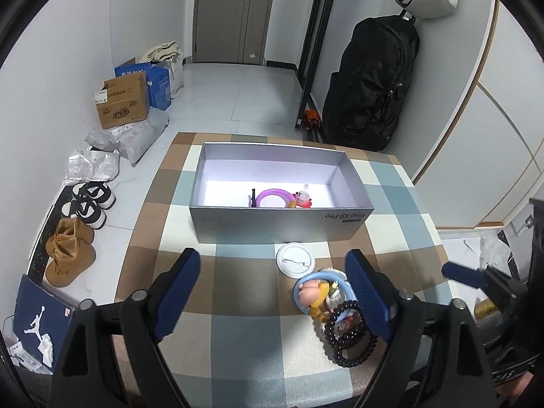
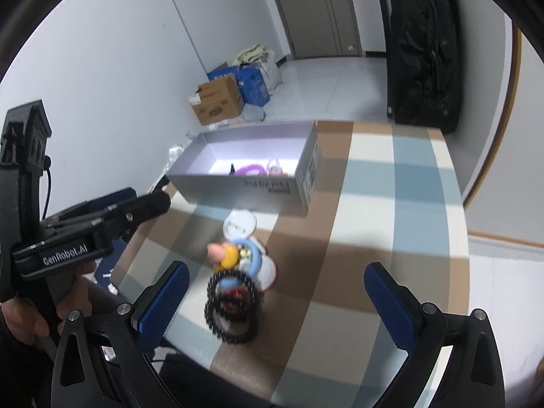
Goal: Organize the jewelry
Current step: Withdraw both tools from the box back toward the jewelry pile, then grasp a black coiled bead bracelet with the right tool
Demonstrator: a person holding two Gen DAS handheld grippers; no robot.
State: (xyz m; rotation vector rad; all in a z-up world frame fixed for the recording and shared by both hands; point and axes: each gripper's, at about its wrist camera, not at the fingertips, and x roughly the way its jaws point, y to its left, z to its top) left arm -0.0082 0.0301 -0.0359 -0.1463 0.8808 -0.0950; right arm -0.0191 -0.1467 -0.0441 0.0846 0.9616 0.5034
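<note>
Left hand-held gripper (image 1: pixel 272 292) open, dark bead bracelets (image 1: pixel 350 333) beside its right finger.

black backpack (image 1: pixel 370 81) leaning at 1 o'clock, cardboard box (image 1: pixel 123 103) at 10, tan boots (image 1: pixel 69 255) and sneakers (image 1: pixel 89 202) around 9

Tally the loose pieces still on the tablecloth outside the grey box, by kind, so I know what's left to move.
Dark bead bracelets: 2
Blue ring with the pink and yellow charm: 1
White round disc: 1
Total outside the box: 4, though the pile under the blue ring overlaps and may hide more.
</note>
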